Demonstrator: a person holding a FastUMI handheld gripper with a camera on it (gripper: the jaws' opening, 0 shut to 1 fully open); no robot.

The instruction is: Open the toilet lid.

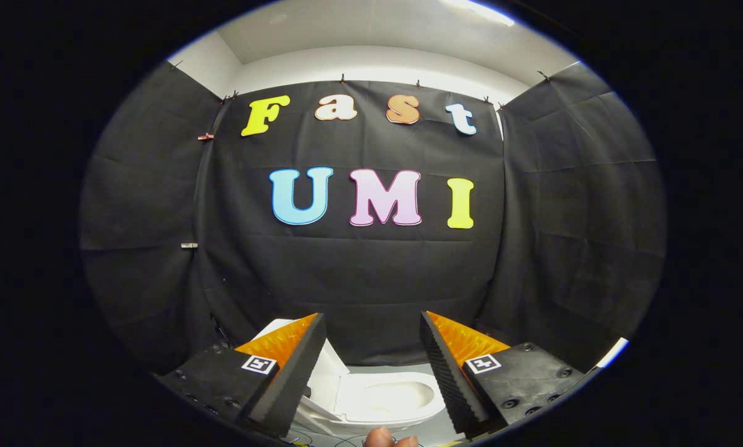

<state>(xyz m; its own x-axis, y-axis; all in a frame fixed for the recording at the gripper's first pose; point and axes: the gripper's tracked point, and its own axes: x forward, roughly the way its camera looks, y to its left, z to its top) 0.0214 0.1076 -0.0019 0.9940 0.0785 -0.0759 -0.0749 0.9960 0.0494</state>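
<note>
While the tool (371, 347) is held up in the air, its two fingers stand wide apart with nothing between them. The white toilet (377, 403) sits low down, seen through the gap between the fingers and a bit beyond them. Its lid (324, 379) is up and leans back behind the left finger. The bowl (399, 397) is open. A fingertip (380, 437) pokes in just below the toilet.

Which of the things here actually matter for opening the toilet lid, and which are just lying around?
For the job:
toilet, its bowl showing
lid, already raised, standing behind the bowl
tongs, open, holding nothing

Just there:
black cloth wall
cables on the floor
fingertip near the toilet
</note>
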